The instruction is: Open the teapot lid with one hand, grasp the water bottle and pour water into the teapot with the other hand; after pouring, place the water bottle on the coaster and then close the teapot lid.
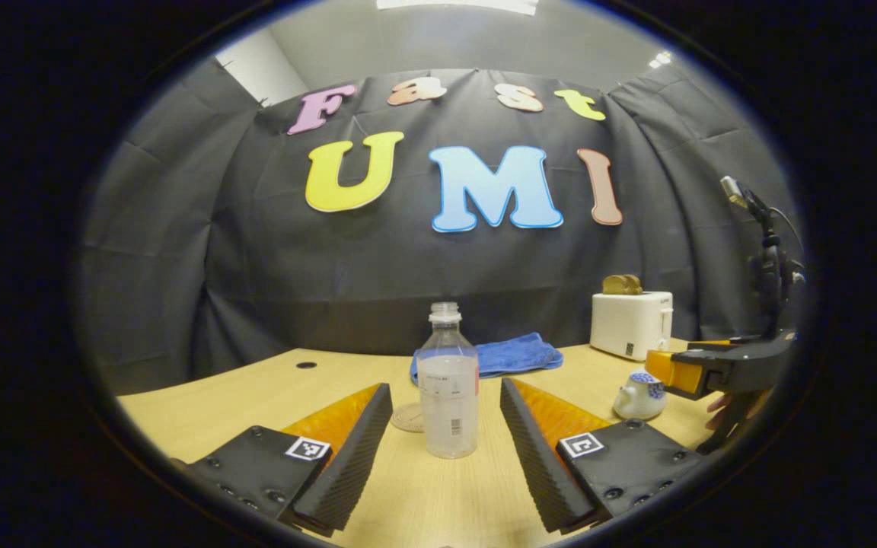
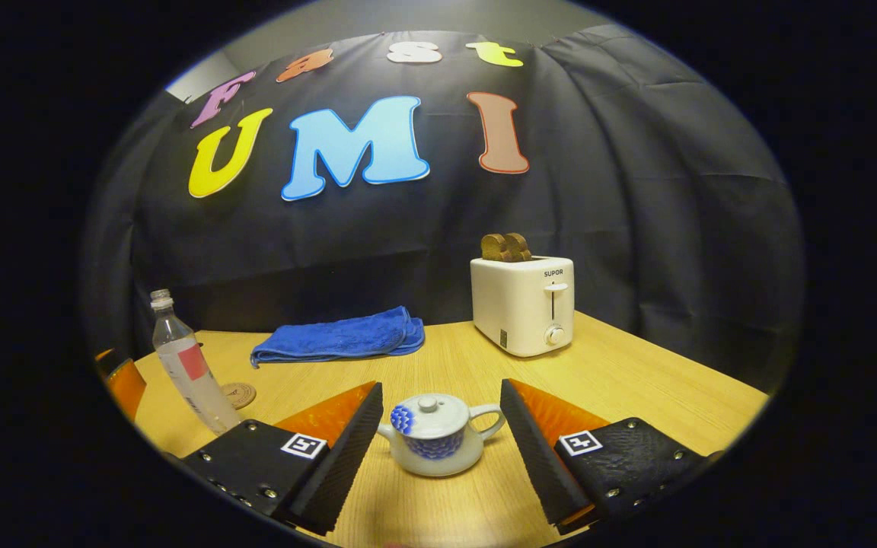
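Standing open-topped on the tabletop, between the wide-spread fingers of the left hand-held gripper but touching neither: the bottle, with the coaster just behind it. Sitting lid-on between the equally wide fingers of the right hand-held gripper, also untouched: the teapot, knob up, handle to the right in the right gripper view. Likely opening step: lifting the lid. Worth doing well by lowering squarely over the small knob, closing gently, then raising straight up to avoid dragging the pot. For the bottle, gripping mid-body and keeping it upright, being uncapped. Waiting behind: a blue towel and a toaster.
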The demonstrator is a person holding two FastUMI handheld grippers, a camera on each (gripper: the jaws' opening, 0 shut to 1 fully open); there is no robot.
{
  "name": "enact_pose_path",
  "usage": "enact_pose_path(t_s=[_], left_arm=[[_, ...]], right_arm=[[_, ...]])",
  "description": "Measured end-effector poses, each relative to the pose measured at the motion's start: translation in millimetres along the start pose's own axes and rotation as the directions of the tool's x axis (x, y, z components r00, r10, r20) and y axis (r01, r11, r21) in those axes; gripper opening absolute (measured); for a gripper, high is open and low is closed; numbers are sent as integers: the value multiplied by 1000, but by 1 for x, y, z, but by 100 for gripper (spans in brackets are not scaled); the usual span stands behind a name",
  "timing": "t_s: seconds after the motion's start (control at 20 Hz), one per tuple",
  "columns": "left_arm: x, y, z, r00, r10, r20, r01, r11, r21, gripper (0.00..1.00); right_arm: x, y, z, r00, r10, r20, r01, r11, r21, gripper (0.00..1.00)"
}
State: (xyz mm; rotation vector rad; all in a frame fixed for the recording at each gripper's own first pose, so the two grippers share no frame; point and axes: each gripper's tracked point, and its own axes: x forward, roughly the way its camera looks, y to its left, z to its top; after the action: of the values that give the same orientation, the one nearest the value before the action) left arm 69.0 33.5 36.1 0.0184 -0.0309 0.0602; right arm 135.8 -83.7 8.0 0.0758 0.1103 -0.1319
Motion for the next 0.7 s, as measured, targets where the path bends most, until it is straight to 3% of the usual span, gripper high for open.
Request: enact_pose_path(t_s=[0.1, 0.25, 0.3, 0.4, 0.45, 0.55, 0.7], left_arm=[[5, -3, 1, 1000, -11, 0, 11, 1000, 2, 100], [10, -6, -2, 1000, -23, -9, 23, 1000, -1, 100], [10, -4, -1, 1000, -21, -9, 21, 1000, -1, 100], [10, -2, -1, 1000, -18, -6, 18, 1000, 0, 100], [11, -1, 0, 1000, -18, -6, 18, 1000, -1, 100], [12, -2, -1, 1000, -21, -7, 21, 1000, -1, 100], [13, -3, -2, 1000, -25, -8, 25, 1000, -2, 100]], right_arm=[[9, 2, 0, 1000, 4, 3, -4, 999, -46, 84], [20, 2, 0, 1000, 6, -7, -6, 997, -75, 84], [23, 4, -3, 1000, 9, -19, -10, 998, -63, 69], [31, 2, -9, 999, 1, -32, -2, 998, -58, 67], [26, 1, -7, 999, 6, -31, -8, 998, -54, 55], [27, -2, -10, 999, 4, -40, -6, 999, -49, 42], [26, 0, -10, 999, 14, -39, -16, 999, -50, 42]])
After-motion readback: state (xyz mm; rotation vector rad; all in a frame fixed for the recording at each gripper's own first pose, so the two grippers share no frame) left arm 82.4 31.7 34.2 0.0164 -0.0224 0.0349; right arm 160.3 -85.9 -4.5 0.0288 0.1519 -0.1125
